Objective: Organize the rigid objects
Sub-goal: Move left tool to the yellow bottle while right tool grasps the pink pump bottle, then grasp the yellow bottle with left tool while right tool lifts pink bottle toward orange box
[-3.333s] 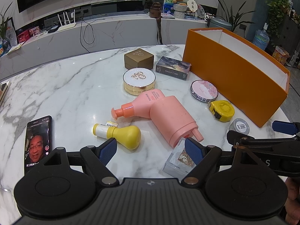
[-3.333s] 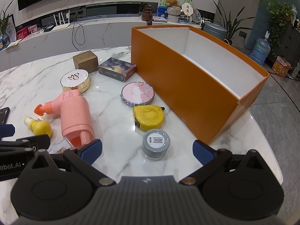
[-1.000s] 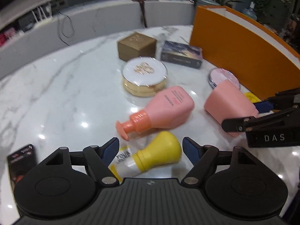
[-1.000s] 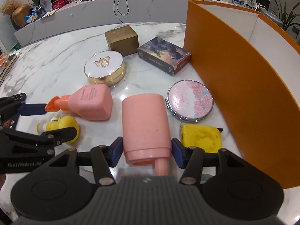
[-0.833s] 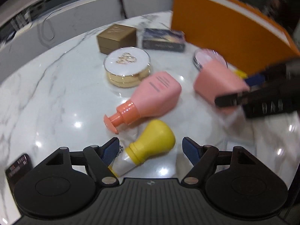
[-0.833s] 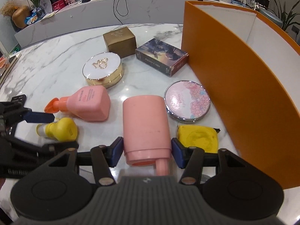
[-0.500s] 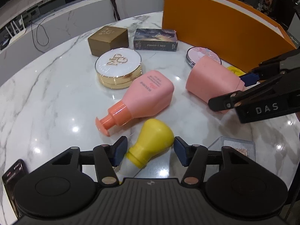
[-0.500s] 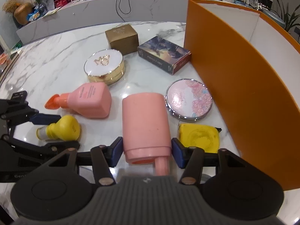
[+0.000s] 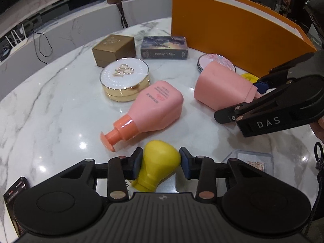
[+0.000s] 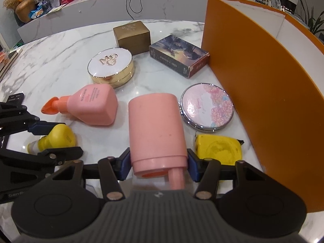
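On the marble table, my left gripper (image 9: 161, 163) is shut on the bulb end of a small yellow bottle (image 9: 159, 163), blue pads pressing both its sides; the same yellow bottle (image 10: 58, 138) shows at the left of the right wrist view. My right gripper (image 10: 158, 163) is shut on a large pink cylinder bottle (image 10: 157, 130) lying on its side, its spout toward the camera. That pink cylinder (image 9: 223, 90) sits right of centre in the left wrist view. A pink pump bottle (image 9: 149, 111) lies between the two.
A tall orange box (image 10: 261, 77), open on top, stands at the right. Around it lie a gold compact (image 10: 111, 65), a gold cube box (image 10: 131, 36), a photo card box (image 10: 179, 58), a floral mirror (image 10: 206, 107), a yellow tape measure (image 10: 219, 149), a clear case (image 9: 251, 160) and a phone (image 9: 14, 188).
My left gripper's jaws have closed from wide open onto the yellow bottle's bulb end. The right gripper has kept its hold on the pink cylinder without moving.
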The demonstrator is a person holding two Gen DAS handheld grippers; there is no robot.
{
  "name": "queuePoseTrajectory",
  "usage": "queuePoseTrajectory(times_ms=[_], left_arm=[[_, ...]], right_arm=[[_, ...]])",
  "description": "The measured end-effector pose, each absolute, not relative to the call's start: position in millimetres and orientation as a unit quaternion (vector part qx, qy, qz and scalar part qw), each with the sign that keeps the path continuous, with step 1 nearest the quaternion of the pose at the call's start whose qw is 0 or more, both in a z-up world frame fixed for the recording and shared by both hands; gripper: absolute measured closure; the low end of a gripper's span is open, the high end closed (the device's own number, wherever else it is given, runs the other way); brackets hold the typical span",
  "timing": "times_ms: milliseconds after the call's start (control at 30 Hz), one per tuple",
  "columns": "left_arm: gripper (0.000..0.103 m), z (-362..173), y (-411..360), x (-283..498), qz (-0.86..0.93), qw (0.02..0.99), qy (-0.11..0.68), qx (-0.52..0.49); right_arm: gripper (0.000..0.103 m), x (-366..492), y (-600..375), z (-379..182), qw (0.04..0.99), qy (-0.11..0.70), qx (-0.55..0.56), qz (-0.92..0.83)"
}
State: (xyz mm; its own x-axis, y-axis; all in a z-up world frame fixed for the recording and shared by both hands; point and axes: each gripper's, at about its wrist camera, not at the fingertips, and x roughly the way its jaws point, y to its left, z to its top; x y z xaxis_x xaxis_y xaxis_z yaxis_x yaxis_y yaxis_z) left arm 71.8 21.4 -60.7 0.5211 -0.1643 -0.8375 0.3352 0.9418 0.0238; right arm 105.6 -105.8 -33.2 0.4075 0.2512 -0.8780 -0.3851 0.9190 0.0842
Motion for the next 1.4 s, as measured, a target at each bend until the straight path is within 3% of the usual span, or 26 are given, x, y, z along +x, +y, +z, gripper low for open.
queuePoseTrajectory(times_ms=[833,1233,1400], left_arm=[[0.059,-4,28,52,-0.098,0.897,0.426,0.061],[0.059,60,-3,66,-0.121,0.906,0.401,0.056],[0.059,86,-38,88,-0.148,0.905,0.393,0.065]], right_arm=[[0.049,84,-120,13,0.865,0.464,-0.036,0.187],[0.049,106,-163,113,0.894,0.395,0.001,0.21],[0.049,142,-196,126,0.89,0.408,0.013,0.202]])
